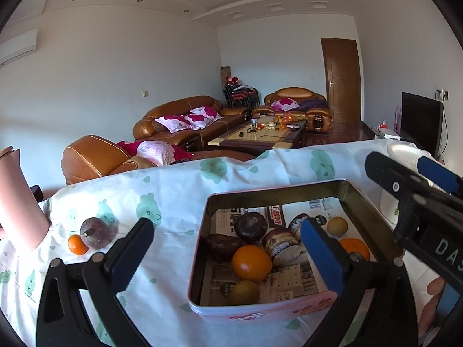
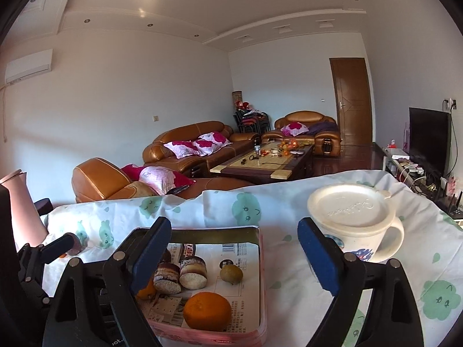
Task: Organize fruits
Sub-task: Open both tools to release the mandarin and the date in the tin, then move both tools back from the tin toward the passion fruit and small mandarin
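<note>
Two fruits left of tin (image 1: 272, 312) — tangerine (image 1: 77, 244), passion fruit (image 1: 95, 232): light, firm, rollable; grip across middle. Both grippers' jaws wide, empty.

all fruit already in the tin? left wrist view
No, a small orange and a dark purple fruit sit on the tablecloth, left of the tin and outside it.

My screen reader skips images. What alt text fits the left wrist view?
Open left tongs hover over a pink tin holding oranges, dark fruits and small cakes. Left of it, a small orange and a purple fruit lie on the tablecloth.
</note>
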A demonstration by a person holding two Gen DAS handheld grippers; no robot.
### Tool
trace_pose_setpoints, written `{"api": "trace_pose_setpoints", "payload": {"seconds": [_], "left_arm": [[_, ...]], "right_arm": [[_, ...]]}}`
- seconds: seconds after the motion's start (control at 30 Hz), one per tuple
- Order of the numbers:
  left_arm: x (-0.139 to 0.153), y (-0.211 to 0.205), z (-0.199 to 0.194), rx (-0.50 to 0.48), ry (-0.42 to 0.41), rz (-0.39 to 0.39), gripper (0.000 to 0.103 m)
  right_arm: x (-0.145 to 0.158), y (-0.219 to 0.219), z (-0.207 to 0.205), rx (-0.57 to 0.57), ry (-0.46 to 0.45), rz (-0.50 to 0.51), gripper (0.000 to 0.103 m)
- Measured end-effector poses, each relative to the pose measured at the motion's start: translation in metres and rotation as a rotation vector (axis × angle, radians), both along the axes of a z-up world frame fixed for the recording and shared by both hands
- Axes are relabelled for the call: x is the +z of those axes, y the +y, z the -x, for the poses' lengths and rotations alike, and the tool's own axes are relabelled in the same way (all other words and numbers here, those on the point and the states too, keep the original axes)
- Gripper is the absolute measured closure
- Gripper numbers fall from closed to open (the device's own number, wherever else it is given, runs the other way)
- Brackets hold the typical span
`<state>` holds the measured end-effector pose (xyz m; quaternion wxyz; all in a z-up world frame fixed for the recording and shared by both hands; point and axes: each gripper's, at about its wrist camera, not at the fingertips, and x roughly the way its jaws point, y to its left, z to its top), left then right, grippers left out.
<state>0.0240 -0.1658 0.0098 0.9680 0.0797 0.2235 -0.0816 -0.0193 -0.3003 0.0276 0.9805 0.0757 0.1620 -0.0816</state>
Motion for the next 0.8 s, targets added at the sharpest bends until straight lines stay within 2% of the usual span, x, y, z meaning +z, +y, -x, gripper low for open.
{"api": "trace_pose_setpoints", "payload": {"seconds": [0.2,0.43,0.67,0.8], "left_arm": [[0.000,0.006,0.006,0.018,0.006,0.007,0.000],[0.004,0.012,0.023,0.019,-0.055,0.001,0.000],[0.004,0.030,0.030,0.009,-0.030,0.018,0.000],[0.001,0.046,0.027,0.027,-0.008,-0.010,0.000]], "right_arm": [[-0.002,-0.005,0.009,-0.047,-0.002,0.020,0.013],[-0.004,0.018,0.013,-0.052,0.000,0.123,0.013],[-0.005,0.027,0.021,-0.059,0.012,0.116,0.013],[-0.006,0.040,0.020,-0.025,0.047,0.116,0.013]]}}
